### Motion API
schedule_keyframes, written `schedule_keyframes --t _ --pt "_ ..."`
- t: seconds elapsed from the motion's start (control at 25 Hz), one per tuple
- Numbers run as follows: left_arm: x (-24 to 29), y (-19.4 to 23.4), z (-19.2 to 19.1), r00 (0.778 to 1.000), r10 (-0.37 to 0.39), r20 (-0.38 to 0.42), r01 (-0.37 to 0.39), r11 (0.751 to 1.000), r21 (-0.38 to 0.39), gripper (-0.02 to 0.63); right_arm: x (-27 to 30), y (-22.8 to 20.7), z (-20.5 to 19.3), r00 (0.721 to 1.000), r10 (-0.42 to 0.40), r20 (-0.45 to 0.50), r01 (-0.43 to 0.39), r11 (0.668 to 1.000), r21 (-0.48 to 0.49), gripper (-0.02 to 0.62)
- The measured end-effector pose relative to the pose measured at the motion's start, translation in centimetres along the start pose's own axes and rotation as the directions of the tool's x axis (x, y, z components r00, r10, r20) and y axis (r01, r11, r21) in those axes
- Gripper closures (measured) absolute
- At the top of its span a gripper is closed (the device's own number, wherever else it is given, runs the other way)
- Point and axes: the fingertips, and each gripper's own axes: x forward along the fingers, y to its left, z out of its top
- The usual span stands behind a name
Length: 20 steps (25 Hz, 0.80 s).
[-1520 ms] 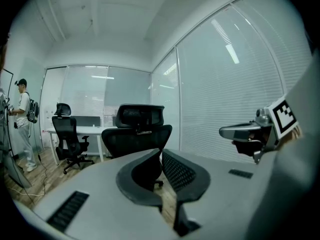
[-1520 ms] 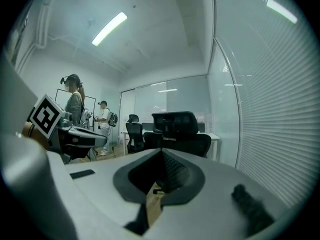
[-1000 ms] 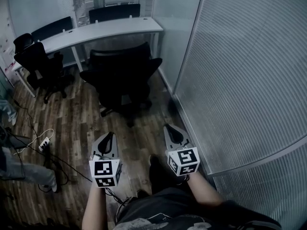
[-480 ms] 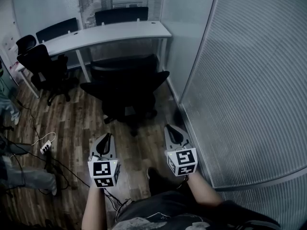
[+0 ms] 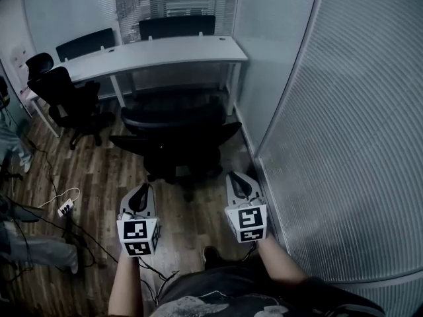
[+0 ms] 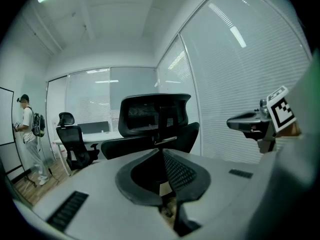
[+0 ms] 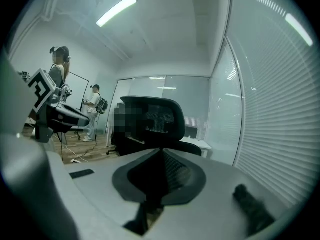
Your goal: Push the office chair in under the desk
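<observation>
A black office chair (image 5: 175, 137) stands on the wooden floor with its back toward me, in front of the long white desk (image 5: 152, 53). Its mesh backrest fills the middle of the left gripper view (image 6: 155, 116) and the right gripper view (image 7: 152, 121). My left gripper (image 5: 140, 195) is held low at the left, short of the chair, jaws shut and empty. My right gripper (image 5: 236, 182) is beside it at the right, also shut and empty, close to the chair's near right side without touching it.
A ribbed glass partition (image 5: 344, 144) runs along the right. A second black chair (image 5: 66, 101) stands at the desk's left end, and two more chairs (image 5: 175, 26) sit behind the desk. A power strip and cables (image 5: 63, 209) lie on the floor at left. A person (image 6: 27, 134) stands at far left.
The chair and desk have come closer and lower in the head view as I walked forward. Both grippers kept their pose, shut.
</observation>
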Motion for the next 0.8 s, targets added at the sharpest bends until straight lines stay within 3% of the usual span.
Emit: schedule_keyframes --t 0.6,0.8 --pt "7.5 3.5 1.2 0.987 0.138 -0.078 -0.129 0.985 0.113 0.574 8.8 -4.4 0.4 0.995 0.068 -0.071 -0.077 0.987 -0.140 0.565" --pt "9.2 5.3 1.4 0.982 0.164 -0.093 -0.143 0.970 0.197 0.440 11.2 -5.0 -0.1 0.995 0.035 -0.097 -0.056 0.973 -0.222 0.410"
